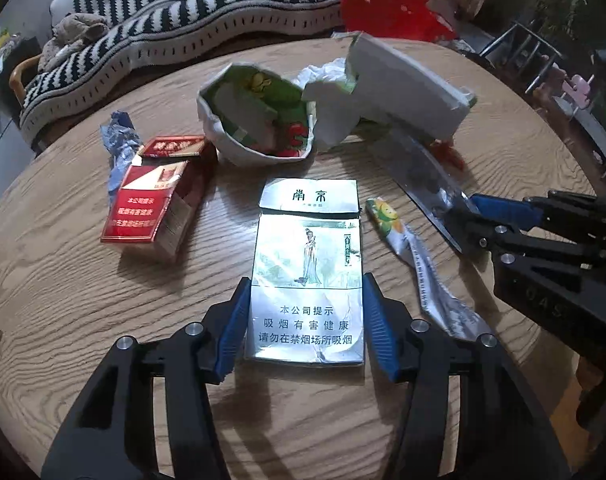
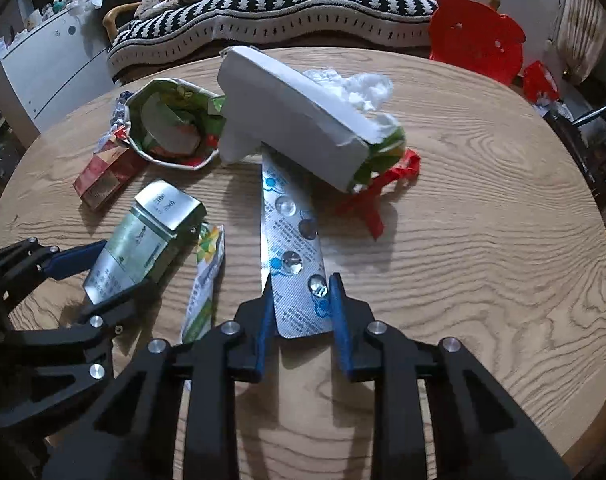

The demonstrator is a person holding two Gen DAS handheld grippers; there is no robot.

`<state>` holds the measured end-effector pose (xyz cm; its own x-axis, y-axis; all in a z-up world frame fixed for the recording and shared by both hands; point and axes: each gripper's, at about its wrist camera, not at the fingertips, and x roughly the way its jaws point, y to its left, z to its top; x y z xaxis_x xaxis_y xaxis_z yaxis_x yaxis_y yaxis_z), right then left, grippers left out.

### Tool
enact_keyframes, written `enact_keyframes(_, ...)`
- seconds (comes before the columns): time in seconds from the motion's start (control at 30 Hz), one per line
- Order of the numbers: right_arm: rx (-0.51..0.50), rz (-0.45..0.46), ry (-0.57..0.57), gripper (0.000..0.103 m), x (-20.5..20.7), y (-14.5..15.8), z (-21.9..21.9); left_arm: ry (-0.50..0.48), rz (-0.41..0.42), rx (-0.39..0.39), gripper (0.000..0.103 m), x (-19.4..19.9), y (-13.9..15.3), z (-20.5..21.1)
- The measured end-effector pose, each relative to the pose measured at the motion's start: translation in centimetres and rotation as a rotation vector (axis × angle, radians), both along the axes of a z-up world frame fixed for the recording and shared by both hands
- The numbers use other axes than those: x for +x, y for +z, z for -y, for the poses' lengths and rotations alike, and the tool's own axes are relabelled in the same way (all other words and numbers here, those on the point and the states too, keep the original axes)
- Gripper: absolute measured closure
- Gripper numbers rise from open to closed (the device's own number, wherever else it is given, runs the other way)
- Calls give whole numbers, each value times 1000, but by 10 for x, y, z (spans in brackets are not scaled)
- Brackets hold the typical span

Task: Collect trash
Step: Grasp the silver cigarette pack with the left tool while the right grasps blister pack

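Note:
Trash lies on a round wooden table (image 1: 63, 280). My left gripper (image 1: 306, 312) is open, its blue pads on either side of a silver cigarette pack (image 1: 307, 272) lying flat; the pack also shows in the right wrist view (image 2: 143, 240). My right gripper (image 2: 299, 312) is open around the near end of a silver blister pack (image 2: 293, 252); it is seen from the left wrist view (image 1: 475, 216) at the blister pack's (image 1: 419, 172) end. A red cigarette pack (image 1: 151, 204), a green-lined paper bowl (image 1: 259, 116) and a white carton (image 2: 291, 116) lie behind.
A yellow-green wrapper (image 1: 407, 256) lies between the two packs. Crumpled tissue (image 2: 355, 84), a red ribbon (image 2: 379, 192) and blue foil (image 1: 117, 148) lie on the table. A striped cushion (image 2: 287, 4) and a red stool (image 2: 475, 36) stand beyond the far edge.

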<state>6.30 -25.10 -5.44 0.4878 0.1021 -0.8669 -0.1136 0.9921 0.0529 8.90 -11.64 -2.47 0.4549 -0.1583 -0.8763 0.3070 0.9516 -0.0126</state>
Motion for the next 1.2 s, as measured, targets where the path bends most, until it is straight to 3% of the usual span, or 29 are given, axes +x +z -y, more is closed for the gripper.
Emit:
enact_keyframes(0.17, 34, 16, -14, 81, -10, 12, 9, -5, 6, 0, 50, -6, 10, 2)
enact_keyframes(0.2, 42, 18, -11, 98, -12, 14, 9, -3, 10, 0, 50, -7, 12, 1)
enact_keyframes(0.9, 83, 110, -1, 98, -85, 78, 12, -32, 76, -2, 50, -70, 70, 9)
enact_keyframes(1.2, 61, 163, -113, 98, -151, 110, 65, -155, 96, -27, 49, -118, 88, 65)
